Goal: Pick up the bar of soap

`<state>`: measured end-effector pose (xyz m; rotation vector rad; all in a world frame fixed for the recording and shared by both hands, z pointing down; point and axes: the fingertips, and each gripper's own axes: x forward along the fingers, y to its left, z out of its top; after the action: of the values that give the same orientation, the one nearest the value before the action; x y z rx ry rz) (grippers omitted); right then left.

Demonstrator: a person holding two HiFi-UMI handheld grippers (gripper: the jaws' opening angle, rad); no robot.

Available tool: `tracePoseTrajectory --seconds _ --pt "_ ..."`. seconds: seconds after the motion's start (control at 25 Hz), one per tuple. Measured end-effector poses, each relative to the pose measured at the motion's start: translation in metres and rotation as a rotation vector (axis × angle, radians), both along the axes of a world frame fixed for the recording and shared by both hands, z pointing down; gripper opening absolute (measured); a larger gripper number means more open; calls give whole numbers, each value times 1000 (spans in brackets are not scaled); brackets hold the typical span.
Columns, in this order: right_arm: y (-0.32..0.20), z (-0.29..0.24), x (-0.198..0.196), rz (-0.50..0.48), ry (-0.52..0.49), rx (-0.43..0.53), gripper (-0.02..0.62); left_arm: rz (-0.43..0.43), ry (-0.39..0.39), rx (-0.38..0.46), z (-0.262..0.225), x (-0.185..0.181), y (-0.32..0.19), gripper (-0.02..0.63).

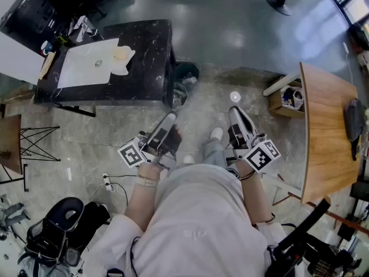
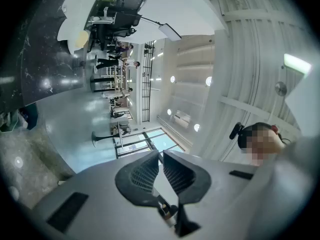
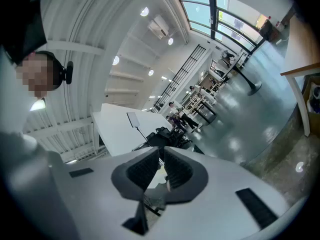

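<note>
The pale yellow bar of soap (image 1: 121, 53) lies on a cream dish at the right edge of a white basin (image 1: 86, 65). The basin is set in a black marble table (image 1: 150, 56) at the far left. In the left gripper view the soap (image 2: 82, 38) shows small at the top left. My left gripper (image 1: 169, 119) and right gripper (image 1: 235, 111) are held close to the person's body over the floor, far from the table. The jaws of the left gripper (image 2: 161, 156) and of the right gripper (image 3: 161, 154) are shut with nothing between them.
A wooden table (image 1: 323, 131) stands at the right, with a low box of items (image 1: 288, 100) beside it. A dark bin (image 1: 184, 77) sits by the marble table's corner. A black chair (image 1: 57, 229) and a power strip (image 1: 106, 182) are at the lower left.
</note>
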<state>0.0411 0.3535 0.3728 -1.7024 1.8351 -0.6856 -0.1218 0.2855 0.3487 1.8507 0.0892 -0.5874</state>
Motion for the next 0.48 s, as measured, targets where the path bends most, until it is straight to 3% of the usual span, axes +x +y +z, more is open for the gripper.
tracePoseTrajectory --seconds 0.48 --pt "-100 22 42 -46 -43 -7 51 -61 -17 -41 27 34 -92 9"
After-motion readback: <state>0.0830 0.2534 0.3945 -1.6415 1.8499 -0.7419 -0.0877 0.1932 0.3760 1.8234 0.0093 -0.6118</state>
